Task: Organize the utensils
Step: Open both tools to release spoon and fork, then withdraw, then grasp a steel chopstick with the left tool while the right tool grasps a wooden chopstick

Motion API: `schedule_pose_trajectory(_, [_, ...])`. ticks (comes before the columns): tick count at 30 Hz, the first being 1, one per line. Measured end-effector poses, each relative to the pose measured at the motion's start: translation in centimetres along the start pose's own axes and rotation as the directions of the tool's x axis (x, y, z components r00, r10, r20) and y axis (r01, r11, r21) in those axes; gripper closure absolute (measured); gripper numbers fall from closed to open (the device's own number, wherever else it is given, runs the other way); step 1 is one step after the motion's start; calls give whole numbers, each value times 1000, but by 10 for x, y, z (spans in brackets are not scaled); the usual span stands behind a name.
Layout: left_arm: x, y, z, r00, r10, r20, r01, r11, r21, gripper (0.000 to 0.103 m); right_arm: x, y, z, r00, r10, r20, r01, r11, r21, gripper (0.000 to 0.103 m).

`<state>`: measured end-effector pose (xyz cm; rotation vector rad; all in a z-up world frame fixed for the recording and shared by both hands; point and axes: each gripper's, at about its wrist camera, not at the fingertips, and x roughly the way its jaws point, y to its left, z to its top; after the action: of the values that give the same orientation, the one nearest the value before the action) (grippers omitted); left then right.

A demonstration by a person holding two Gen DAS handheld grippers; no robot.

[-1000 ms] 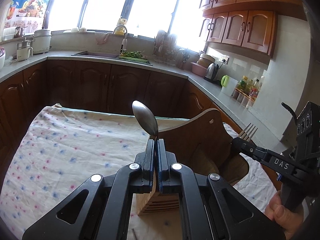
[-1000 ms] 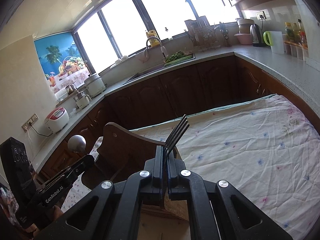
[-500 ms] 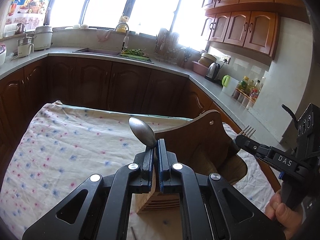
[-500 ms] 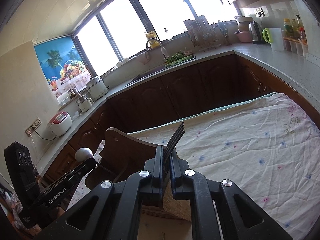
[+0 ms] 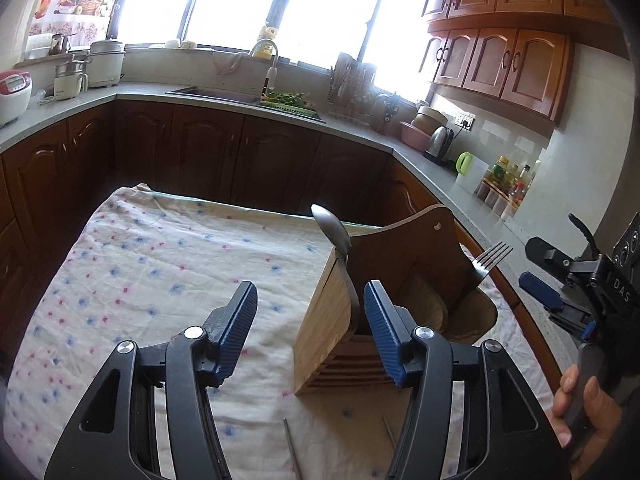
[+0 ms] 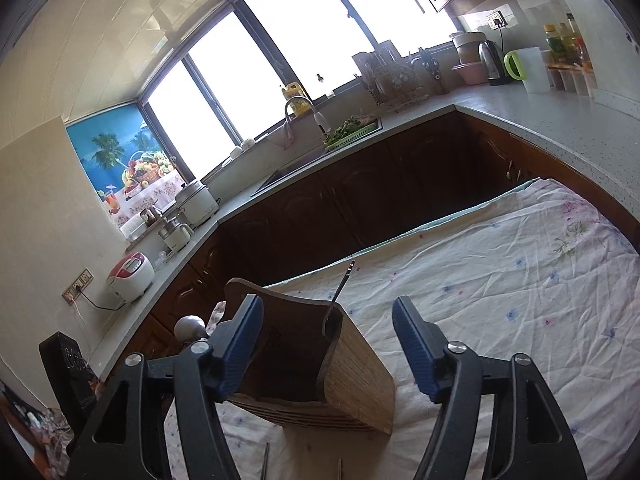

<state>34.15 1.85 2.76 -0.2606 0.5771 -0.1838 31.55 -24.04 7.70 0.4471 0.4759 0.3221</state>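
Note:
A wooden utensil holder (image 5: 320, 320) with a tall curved back stands on the flowered tablecloth (image 5: 160, 272). A metal spoon (image 5: 334, 232) leans in its left corner, bowl up. A fork (image 5: 490, 258) sticks up from its right side. My left gripper (image 5: 310, 312) is in front of the holder with its jaws opening; the spoon handle runs close to the right pad, free of it. In the right wrist view, my right gripper (image 6: 328, 332) straddles the holder (image 6: 352, 372) with jaws opening, and the fork (image 6: 344, 284) stands free, edge-on. The right gripper (image 5: 536, 272) also shows, held by a hand (image 5: 584, 404).
Two thin metal sticks (image 5: 292, 452) lie on the cloth just in front of the holder. Dark cabinets and a grey counter (image 5: 360, 136) with a sink, a rice cooker (image 6: 130, 276) and a kettle (image 5: 438, 140) wrap around the table.
Both grippers went from shut to wide apart, letting go of the spoon and the fork, which now rest in the holder. Both have drawn back a little.

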Motion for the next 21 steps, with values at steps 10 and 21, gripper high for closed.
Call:
schedule_pose_trajectory(10, [-82,10,-23,999,15,46,-12,999,-46,15,-85,27,-26,996,39,77,-33,997,-74,3])
schedule_pose_trajectory(21, [-148,-5,-83,1000,-1,25,2,1000,-22,12,-163,27,-93,996,-37,84,49,988,-143,1])
